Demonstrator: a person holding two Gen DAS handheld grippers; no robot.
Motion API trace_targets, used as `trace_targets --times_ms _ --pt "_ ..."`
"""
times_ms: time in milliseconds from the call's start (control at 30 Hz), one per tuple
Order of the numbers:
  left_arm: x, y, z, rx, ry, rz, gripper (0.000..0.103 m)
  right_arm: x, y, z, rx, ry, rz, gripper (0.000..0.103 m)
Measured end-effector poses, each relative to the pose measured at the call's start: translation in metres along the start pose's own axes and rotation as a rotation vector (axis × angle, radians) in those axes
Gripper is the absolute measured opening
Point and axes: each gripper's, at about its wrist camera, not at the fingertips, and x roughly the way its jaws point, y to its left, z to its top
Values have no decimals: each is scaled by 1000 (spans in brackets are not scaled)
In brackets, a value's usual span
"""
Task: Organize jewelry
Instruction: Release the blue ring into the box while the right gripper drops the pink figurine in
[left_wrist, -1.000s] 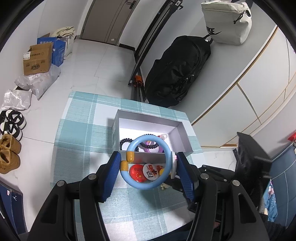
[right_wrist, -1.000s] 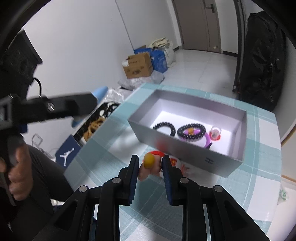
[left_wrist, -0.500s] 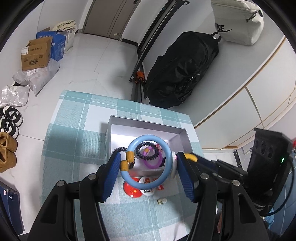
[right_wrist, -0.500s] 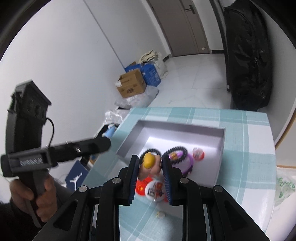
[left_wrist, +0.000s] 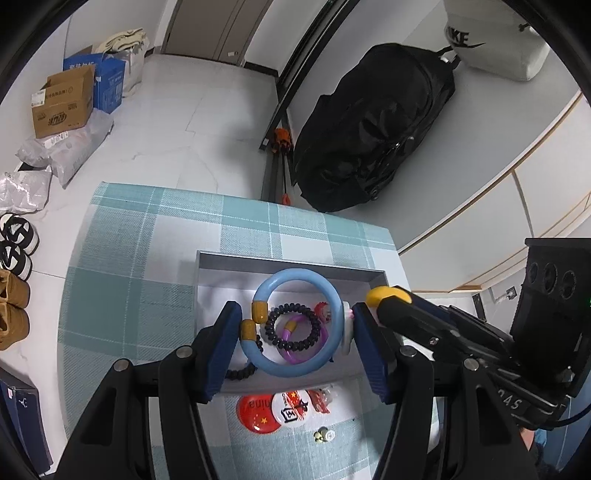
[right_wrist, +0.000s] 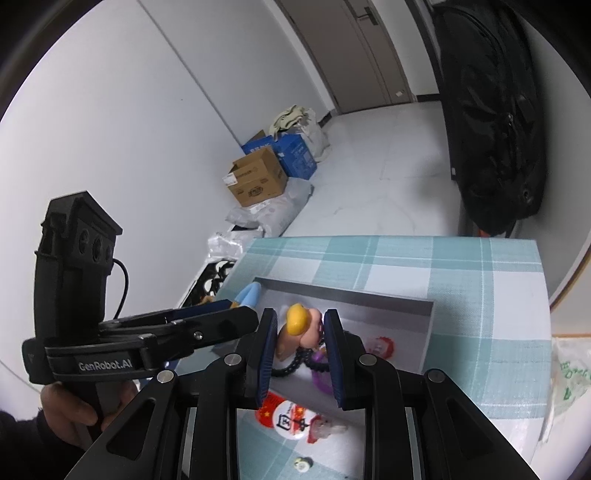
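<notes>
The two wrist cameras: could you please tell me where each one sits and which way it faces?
Left wrist: sits on the left tool, looking down over the blue bangle it grips into the grey box; the right tool enters at right.
Right wrist: sits on the right tool, which holds a small yellow-topped piece; the left tool and the hand holding it show at left.
Shared: box, checked cloth, badges.
</notes>
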Motion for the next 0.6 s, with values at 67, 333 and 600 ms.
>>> trace_targets --times_ms 67,333,600 --pt "5 0 1 -3 9 0 56 1 -5 2 14 3 0 25" --pt "21 -3 4 0 48 11 56 7 -27 4 90 25 -3 25" --pt "30 -3 5 2 75 15 56 14 -34 3 124 48 -5 25"
